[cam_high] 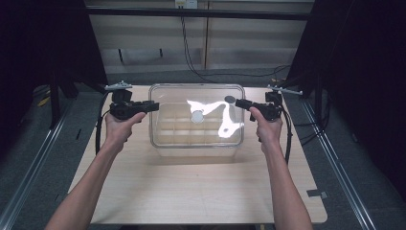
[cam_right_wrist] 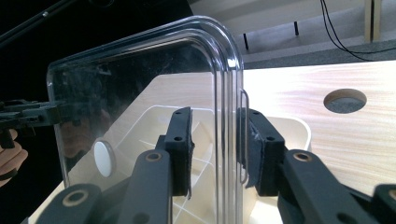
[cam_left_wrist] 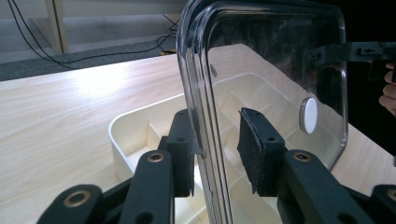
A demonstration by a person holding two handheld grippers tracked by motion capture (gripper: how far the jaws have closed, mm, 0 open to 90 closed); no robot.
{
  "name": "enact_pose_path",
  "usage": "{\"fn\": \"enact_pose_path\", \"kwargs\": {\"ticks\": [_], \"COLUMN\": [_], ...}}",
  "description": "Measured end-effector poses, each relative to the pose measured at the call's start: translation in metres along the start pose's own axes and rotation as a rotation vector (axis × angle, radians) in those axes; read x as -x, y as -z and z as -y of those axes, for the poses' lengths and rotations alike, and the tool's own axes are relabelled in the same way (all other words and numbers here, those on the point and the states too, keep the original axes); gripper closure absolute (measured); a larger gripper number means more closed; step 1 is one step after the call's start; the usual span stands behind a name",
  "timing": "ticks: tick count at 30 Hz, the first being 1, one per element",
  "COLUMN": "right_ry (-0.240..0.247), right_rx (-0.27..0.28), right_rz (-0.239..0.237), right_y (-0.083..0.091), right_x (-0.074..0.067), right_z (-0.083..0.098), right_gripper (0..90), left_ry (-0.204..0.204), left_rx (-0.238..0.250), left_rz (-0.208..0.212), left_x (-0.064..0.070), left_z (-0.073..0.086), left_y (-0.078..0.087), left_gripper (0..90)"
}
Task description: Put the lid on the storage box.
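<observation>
A clear rectangular plastic lid (cam_high: 196, 117) hangs above a cream divided plastic tray (cam_left_wrist: 140, 126) on the pale wooden table (cam_high: 201, 191). The left gripper (cam_high: 152, 106) straddles its left edge, one pad off; the right gripper (cam_high: 238, 102) clamps its right edge.

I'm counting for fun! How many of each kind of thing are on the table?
Clear plastic lid: 1
White divided tray: 1
White round knob on the lid: 1
Claws, left claw and right claw: 2
Total: 5
</observation>
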State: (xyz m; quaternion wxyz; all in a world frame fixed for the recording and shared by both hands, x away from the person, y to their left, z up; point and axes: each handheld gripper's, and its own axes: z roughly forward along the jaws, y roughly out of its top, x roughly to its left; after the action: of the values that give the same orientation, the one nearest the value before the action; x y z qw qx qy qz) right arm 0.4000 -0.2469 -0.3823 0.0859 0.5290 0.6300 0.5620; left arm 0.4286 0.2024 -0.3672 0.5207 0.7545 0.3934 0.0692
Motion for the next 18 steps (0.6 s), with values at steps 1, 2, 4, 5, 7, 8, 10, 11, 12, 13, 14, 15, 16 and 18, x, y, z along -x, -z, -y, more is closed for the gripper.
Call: {"fn": "enact_pose_path", "kwargs": {"ticks": [1,2,4,5,7,8,10,11,12,13,14,15,16,18], "right_ry": [-0.003,-0.003,-0.003,-0.009,-0.013,-0.013,-0.011,-0.011,-0.012,-0.013,-0.017,-0.016,-0.016,-0.021], "right_rx": [0.0,0.0,0.001,0.0,0.006,0.006,0.009,0.005,0.006,0.007,0.004,0.004,0.004,0.006], "right_rz": [0.006,0.006,0.004,0.005,0.007,0.007,0.004,0.004,0.008,0.008,0.012,0.016,0.016,0.019], "right_y": [-0.002,-0.002,-0.003,-0.006,-0.008,-0.008,-0.009,-0.011,-0.011,-0.012,-0.013,-0.014,-0.014,-0.016], "right_x": [0.001,0.001,0.002,0.005,0.006,0.006,0.008,0.009,0.01,0.011,0.01,0.011,0.011,0.012], "right_z": [0.001,0.001,0.001,0.001,0.002,0.002,0.003,0.003,0.003,0.004,0.004,0.004,0.004,0.004], "right_gripper": [66.6,66.6,66.6,66.5,66.4,66.4,66.3,66.3,66.3,66.3,66.2,66.1,66.1,66.2], "left_ry": [0.003,0.003,0.004,0.0,0.001,0.001,0.006,0.011,0.011,0.003,0.015,0.027,0.027,0.035], "left_rx": [-0.004,-0.004,-0.005,-0.009,-0.016,-0.016,-0.016,-0.025,-0.025,-0.035,-0.032,-0.033,-0.033,-0.045], "left_rz": [-0.003,-0.003,-0.002,-0.006,-0.011,-0.011,-0.009,-0.013,-0.013,-0.015,-0.007,0.001,0.001,-0.001], "left_x": [-0.002,-0.002,-0.003,-0.004,-0.006,-0.006,-0.007,-0.008,-0.008,-0.009,-0.011,-0.014,-0.014,-0.017], "left_z": [0.0,0.0,0.001,0.001,0.002,0.002,0.004,0.006,0.006,0.007,0.01,0.012,0.012,0.015], "left_y": [-0.003,-0.003,-0.004,-0.006,-0.008,-0.008,-0.01,-0.012,-0.012,-0.012,-0.014,-0.015,-0.015,-0.017], "left_gripper": [65.2,65.0,64.4,64.1,62.8,62.5,62.3,62.3,62.0,61.4,61.3,61.5,61.5,60.6]}}
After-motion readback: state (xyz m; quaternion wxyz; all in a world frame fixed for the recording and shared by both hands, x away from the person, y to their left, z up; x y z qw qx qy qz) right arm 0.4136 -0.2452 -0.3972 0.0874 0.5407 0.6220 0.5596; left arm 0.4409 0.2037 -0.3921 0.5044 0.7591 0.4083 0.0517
